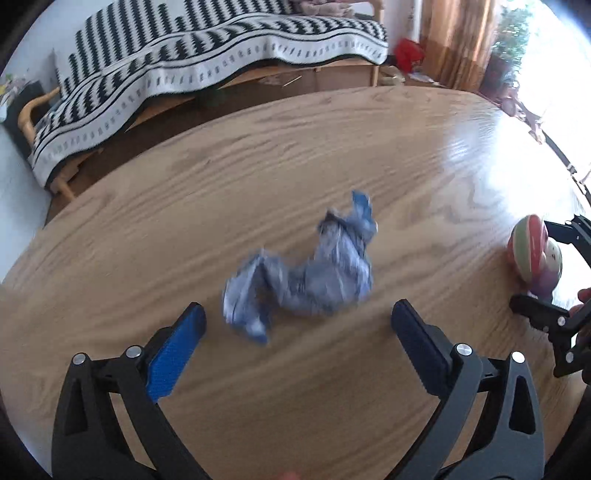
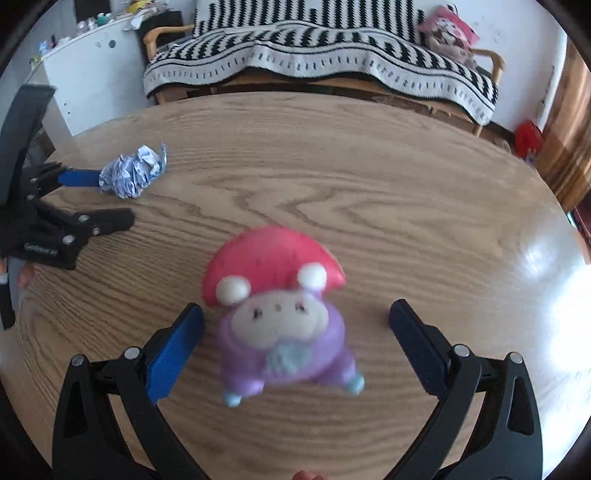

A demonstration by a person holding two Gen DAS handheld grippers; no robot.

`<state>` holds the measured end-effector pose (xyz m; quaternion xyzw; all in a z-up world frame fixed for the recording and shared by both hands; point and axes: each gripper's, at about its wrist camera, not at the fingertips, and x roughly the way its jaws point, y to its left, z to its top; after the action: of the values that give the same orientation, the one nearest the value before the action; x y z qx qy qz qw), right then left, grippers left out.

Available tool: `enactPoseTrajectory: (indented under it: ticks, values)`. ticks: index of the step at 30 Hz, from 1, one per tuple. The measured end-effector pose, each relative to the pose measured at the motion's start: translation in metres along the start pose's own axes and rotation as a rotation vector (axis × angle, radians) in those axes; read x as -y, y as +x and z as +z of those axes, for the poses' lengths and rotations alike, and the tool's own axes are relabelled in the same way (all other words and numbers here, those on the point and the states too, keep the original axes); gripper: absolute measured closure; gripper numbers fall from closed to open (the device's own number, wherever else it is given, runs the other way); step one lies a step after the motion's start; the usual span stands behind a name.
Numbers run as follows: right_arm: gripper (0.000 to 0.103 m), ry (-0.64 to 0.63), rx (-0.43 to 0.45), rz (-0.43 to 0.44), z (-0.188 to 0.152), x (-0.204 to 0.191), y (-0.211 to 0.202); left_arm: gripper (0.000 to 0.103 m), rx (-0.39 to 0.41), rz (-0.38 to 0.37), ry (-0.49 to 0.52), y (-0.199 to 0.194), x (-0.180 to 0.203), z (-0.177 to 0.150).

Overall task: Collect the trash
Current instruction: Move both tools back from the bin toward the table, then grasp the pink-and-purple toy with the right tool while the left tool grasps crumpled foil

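Crumpled blue-white wrapper [image 1: 303, 273] on wood table [image 1: 369, 140], just ahead of left gripper [image 1: 298, 320], jaws wide, not touching; right gripper [image 2: 296, 320] also wide, w/ mushroom toy [image 2: 280, 314] between fingers, right of wrapper.

We can make out only one piece of lettering; it stands in pale characters on the black body of the left gripper [image 2: 114, 195], seen from the right wrist view at the left edge, and it is too blurred and small for us to read with any confidence; the crumpled wrapper [image 1: 299, 273] shows blue and white print, but we cannot tell a single word or number on it; the pink bag [image 2: 448, 27] on the sofa bears a picture, not legible text.
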<state>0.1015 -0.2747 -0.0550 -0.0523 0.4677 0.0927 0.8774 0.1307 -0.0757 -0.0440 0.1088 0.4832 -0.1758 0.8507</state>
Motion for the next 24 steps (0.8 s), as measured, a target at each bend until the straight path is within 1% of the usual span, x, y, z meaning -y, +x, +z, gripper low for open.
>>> enactPoseTrajectory:
  ticks: [2,7,9,10,22,23,24]
  values:
    - [0.005,0.001,0.032,0.001,-0.003,0.003,0.001,0.005,0.022,-0.008,0.013,0.005,-0.002,0.005]
    - [0.005,-0.003,0.039,0.004,-0.002,0.003,0.002,0.005,0.096,0.012,-0.014,0.012,-0.006,0.009]
    - [0.005,-0.002,0.039,0.002,-0.002,0.003,0.002,0.005,0.097,0.013,-0.017,0.012,-0.008,0.01]
    - [0.005,-0.002,0.04,0.001,-0.007,0.003,0.0,0.005,0.096,0.013,-0.017,0.014,-0.01,0.012]
    - [0.005,0.002,0.043,-0.001,-0.01,0.002,-0.003,0.005,0.097,0.006,-0.026,0.013,-0.009,0.009]
    - [0.005,0.003,0.043,0.0,-0.011,0.001,-0.003,0.008,0.098,0.006,-0.028,0.013,-0.01,0.008]
    - [0.006,0.007,0.043,-0.003,-0.01,0.001,-0.003,0.024,0.109,0.015,-0.037,0.011,-0.011,0.008]
